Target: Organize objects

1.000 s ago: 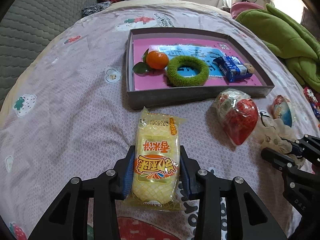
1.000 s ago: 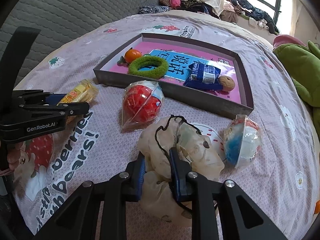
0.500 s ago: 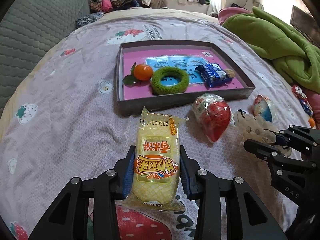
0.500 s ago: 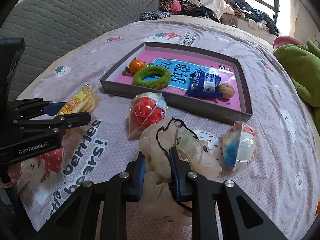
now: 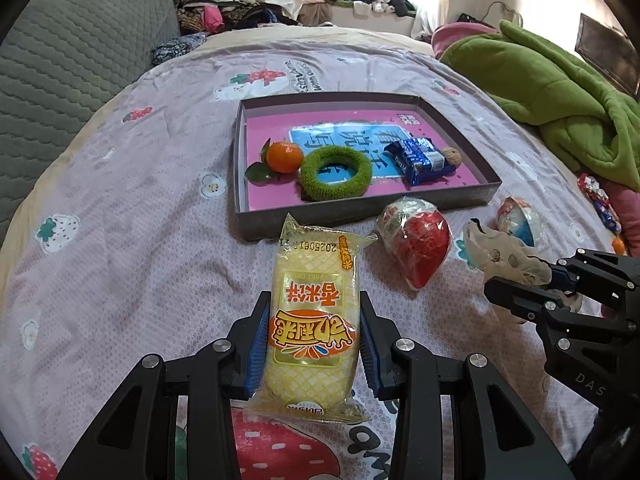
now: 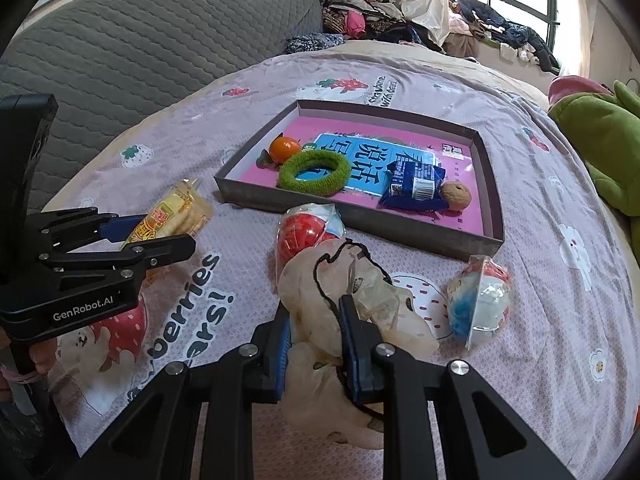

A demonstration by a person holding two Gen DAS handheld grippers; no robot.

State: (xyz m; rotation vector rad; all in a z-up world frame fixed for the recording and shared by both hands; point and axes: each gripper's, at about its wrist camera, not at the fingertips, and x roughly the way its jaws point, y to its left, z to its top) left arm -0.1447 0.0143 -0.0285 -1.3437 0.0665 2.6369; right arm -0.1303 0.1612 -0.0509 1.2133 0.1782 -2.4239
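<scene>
The left gripper [image 5: 312, 344] is clenched on the yellow rice-cracker packet [image 5: 314, 320], its blue pads pressing the packet's two long sides. The packet's long axis runs straight ahead along the fingers, so its far sealed end points at the near wall of the tray [image 5: 360, 214]. The tray therefore lies directly in front of this claw, and a forward carry over that wall is probably all the move needs.

The right gripper [image 6: 314, 344] is closed on the cream drawstring pouch [image 6: 352, 304], which bunches up between the pads and spills over them; its black cord loops on top. From this claw the tray [image 6: 360, 228] lies ahead and slightly right.

Just beyond, between the claws and the tray, the red wrapped ball [image 5: 416, 244] rests on the bedsheet [image 5: 120, 240], with the blue wrapped ball [image 6: 480, 300] to the right, near the tray's corner.

Inside the tray sit a tangerine [image 5: 284, 157], a green ring [image 5: 336, 174], a blue snack pack [image 5: 418, 156] and a walnut [image 5: 452, 157]; the far part of the floor is bare.
</scene>
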